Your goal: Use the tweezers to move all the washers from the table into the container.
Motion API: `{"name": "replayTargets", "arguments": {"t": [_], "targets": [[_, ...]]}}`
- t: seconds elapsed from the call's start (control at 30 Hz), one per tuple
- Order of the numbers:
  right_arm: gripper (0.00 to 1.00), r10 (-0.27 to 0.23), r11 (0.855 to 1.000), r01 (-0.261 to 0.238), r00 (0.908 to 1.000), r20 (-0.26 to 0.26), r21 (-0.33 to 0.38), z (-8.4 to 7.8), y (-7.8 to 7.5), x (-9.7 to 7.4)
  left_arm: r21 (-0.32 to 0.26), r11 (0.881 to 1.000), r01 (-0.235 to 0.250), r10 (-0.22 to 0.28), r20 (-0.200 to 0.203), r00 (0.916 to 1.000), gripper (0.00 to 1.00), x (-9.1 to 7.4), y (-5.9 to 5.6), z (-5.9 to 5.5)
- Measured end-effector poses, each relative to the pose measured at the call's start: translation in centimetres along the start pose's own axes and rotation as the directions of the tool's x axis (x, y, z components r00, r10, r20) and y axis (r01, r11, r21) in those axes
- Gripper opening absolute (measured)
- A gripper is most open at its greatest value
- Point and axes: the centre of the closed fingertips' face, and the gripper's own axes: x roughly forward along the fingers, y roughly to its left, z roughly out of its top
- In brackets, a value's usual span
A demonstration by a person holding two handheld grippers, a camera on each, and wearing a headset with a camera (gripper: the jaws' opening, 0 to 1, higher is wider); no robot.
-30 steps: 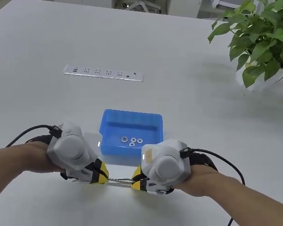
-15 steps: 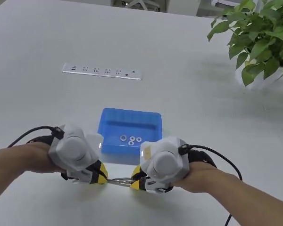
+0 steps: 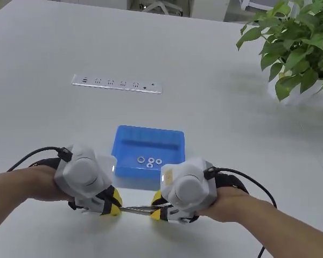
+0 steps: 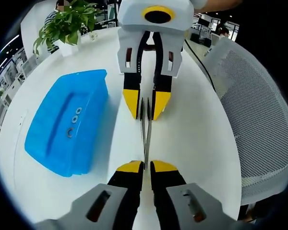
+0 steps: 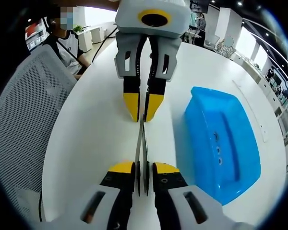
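Washers (image 3: 149, 161), three of them, lie together on the floor of the blue container (image 3: 149, 130) at the centre of the head view. I can see none loose on the white table (image 3: 231, 123) around it.

Just below the container, low in the frame, the tweezers (image 3: 135, 210) run level between the two tools. The left gripper (image 3: 115, 201) is clamped on one end and the right gripper (image 3: 157, 208) on the other. Seen from the left gripper view, the two arms of the tweezers (image 4: 145, 132) meet at that gripper's own jaws and stand slightly apart at the far one.

Over the last second very little has changed. Both grippers have kept their hold on the tweezers, the three washers have stayed put, and the small shift in the picture looks like head movement.

To my eye the moving is done or nearly so, and this two-handed hold looks like a handover or a setting-down. The power strip (image 3: 117, 83) and the potted plant (image 3: 296, 43) sit well away in the upper part of the frame.
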Motion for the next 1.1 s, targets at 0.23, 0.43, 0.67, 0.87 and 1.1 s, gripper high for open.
{"name": "replayTargets", "arguments": {"t": [0.23,0.43,0.67,0.87,1.1], "targets": [[0.26,-0.055,0.998,0.054,0.9980,0.031,0.042,0.3,-0.9,-1.7,-0.048,0.999,-0.020,0.021,0.017,0.9996,0.22,-0.8,-0.2,-0.2],[0.30,-0.106,0.990,0.100,0.9925,0.061,0.096,0.3,-1.6,-3.7,-0.099,0.994,-0.042,0.048,0.057,0.9972,0.29,-2.0,-0.2,0.3],[0.38,-0.196,0.968,0.175,0.9745,0.109,0.177,0.4,-2.6,-6.7,-0.201,0.975,-0.093,0.126,0.161,0.9789,0.40,-4.3,0.5,1.7],[0.48,-0.293,0.931,0.246,0.9444,0.149,0.271,0.1,-3.3,-9.3,-0.284,0.949,-0.135,0.210,0.257,0.9433,0.50,-6.8,0.8,2.7],[0.62,-0.385,0.881,0.302,0.9048,0.182,0.365,-0.7,-3.4,-12.1,-0.381,0.907,-0.180,0.312,0.319,0.8947,0.63,-9.5,0.7,3.3]]}}
